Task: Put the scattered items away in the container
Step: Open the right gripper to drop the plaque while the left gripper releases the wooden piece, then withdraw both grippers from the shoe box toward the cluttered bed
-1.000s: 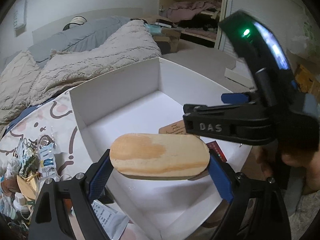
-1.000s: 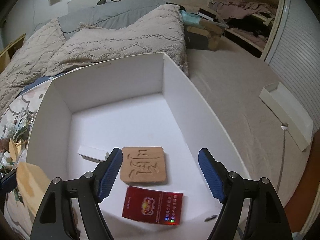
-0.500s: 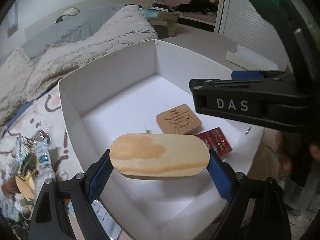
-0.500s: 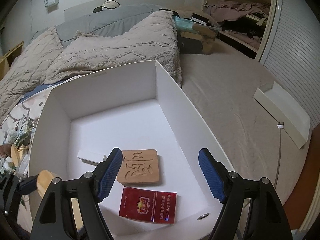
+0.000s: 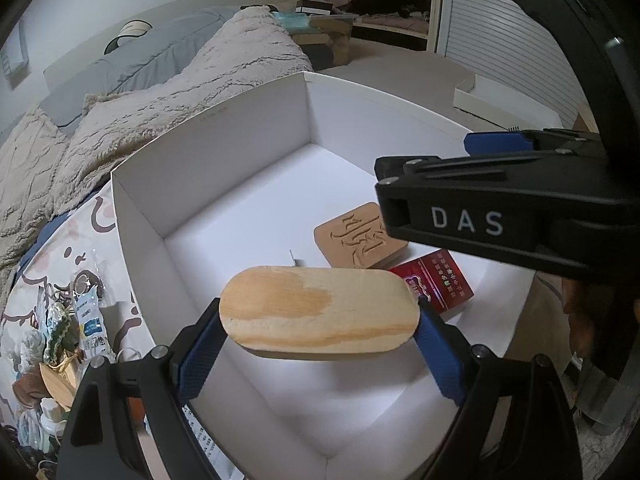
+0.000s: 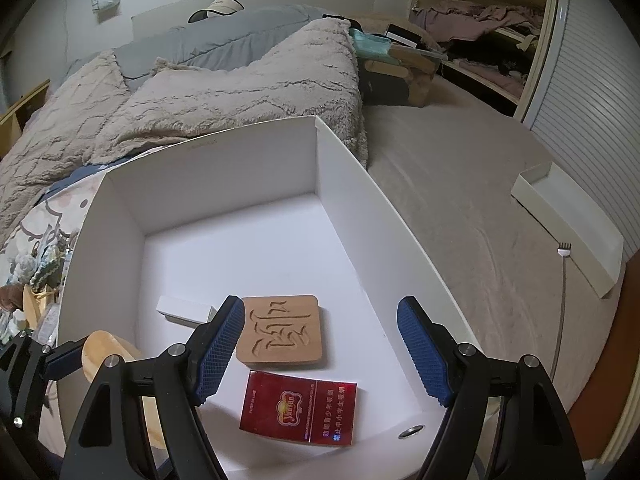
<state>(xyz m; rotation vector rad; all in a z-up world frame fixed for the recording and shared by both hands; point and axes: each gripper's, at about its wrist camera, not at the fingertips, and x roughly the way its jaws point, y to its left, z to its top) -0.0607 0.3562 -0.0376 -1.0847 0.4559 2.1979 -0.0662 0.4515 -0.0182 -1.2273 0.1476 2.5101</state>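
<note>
My left gripper (image 5: 318, 344) is shut on an oval wooden board (image 5: 319, 312) and holds it above the near part of the white box (image 5: 208, 136). The board also shows at the left edge of the right wrist view (image 6: 105, 354). In the box lie a carved wooden tile (image 6: 280, 328), a red packet (image 6: 298, 408) and a small white box (image 6: 182, 309). My right gripper (image 6: 320, 346) is open and empty above the tile and packet; it shows in the left wrist view (image 5: 492, 200) at the right.
Scattered small items and packets (image 5: 68, 320) lie on the patterned sheet left of the box. A beige blanket (image 6: 224, 96) is piled behind it. A white tray (image 6: 568, 224) and a cable (image 6: 562, 280) lie on the bed at the right.
My left gripper has carried the board further over the box, so the tile and packet come into its view. My right gripper has drawn back a little and stays open.
</note>
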